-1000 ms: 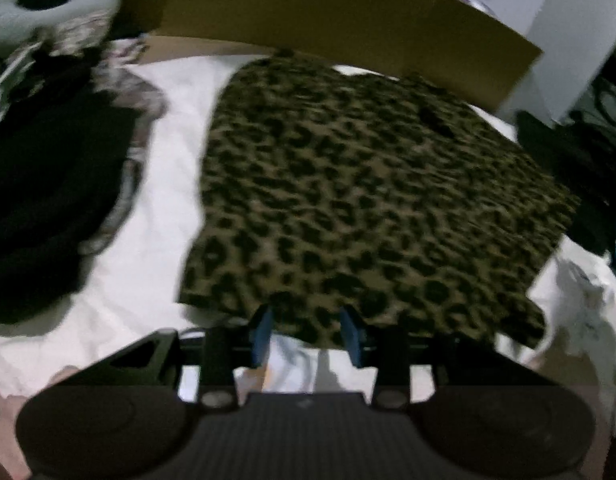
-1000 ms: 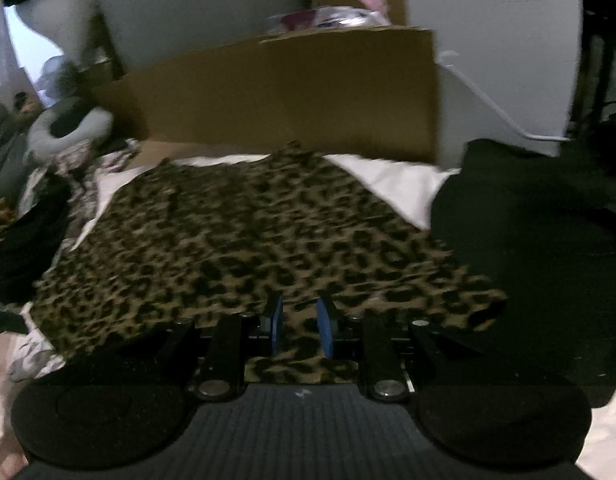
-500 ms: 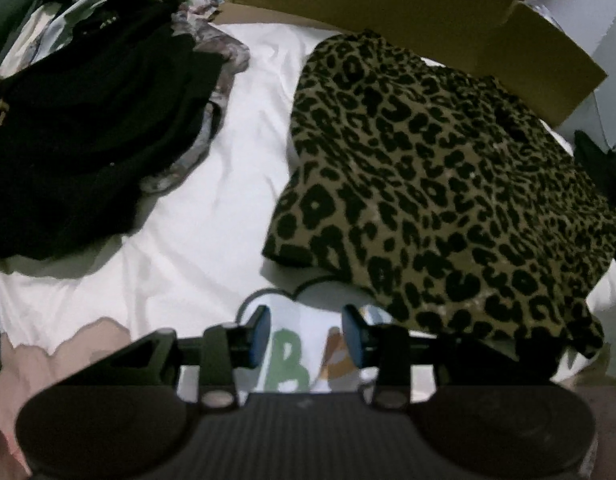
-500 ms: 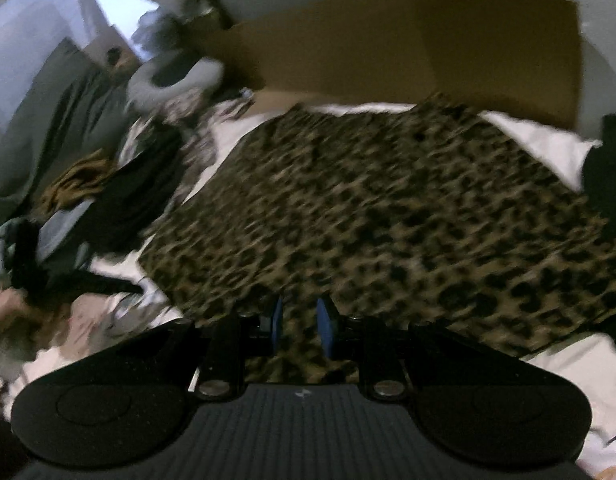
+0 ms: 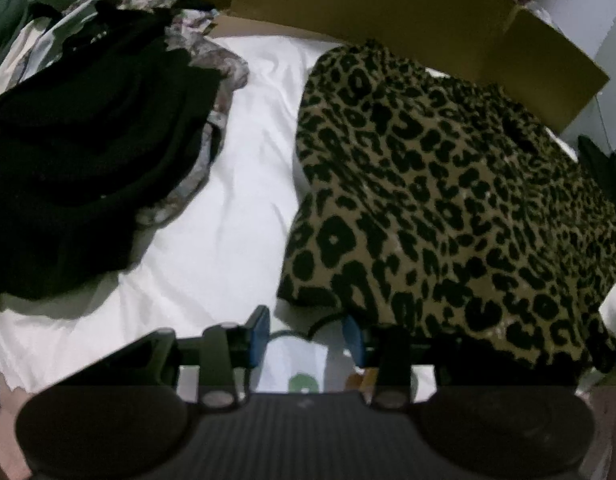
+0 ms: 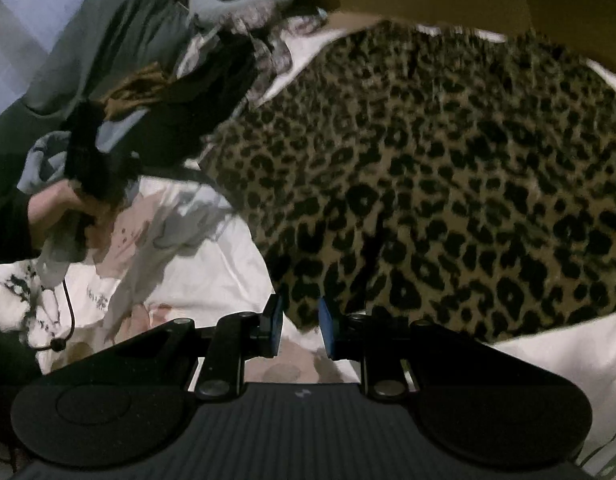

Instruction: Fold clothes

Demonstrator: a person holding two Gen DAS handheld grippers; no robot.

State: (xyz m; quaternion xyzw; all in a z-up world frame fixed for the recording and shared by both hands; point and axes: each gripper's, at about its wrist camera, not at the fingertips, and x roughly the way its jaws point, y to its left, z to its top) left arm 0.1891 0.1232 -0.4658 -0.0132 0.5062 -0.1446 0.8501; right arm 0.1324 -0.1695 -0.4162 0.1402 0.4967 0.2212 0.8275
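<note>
**A:** ok so where's the thing being folded? All I get is a messy bed.

**B:** It's the leopard-print garment (image 5: pixel 448 208), spread flat on the white sheet (image 5: pixel 235 216). I'll use it as the anchor for everything else. A brown cardboard box (image 5: pixel 388 12) stands right behind its far edge. Off to its left, across a strip of bare sheet, there's a heap of black clothes (image 5: pixel 87 152) with some floral fabric sticking out underneath.

**A:** and the grippers?

**B:** The left gripper (image 5: pixel 305 336) sits at the garment's near left corner, blue pads apart and nothing between them, just printed sheet showing through the gap. One pad is pretty much at the hem, but I can't tell if it touches. So that one's released.

The right gripper (image 6: pixel 299 326) is at the garment's near edge too, seen from its own camera. The gap there is narrower, and the pointed corner of the leopard fabric dips down right in front of it. It doesn't look pinched, so I'd call it empty as well.

**A:** anyone in shot?

**B:** Yes, in the right wrist view a hand (image 6: pixel 63 208) with a dark sleeve holds a gripper handle, well left of the garment.
</note>
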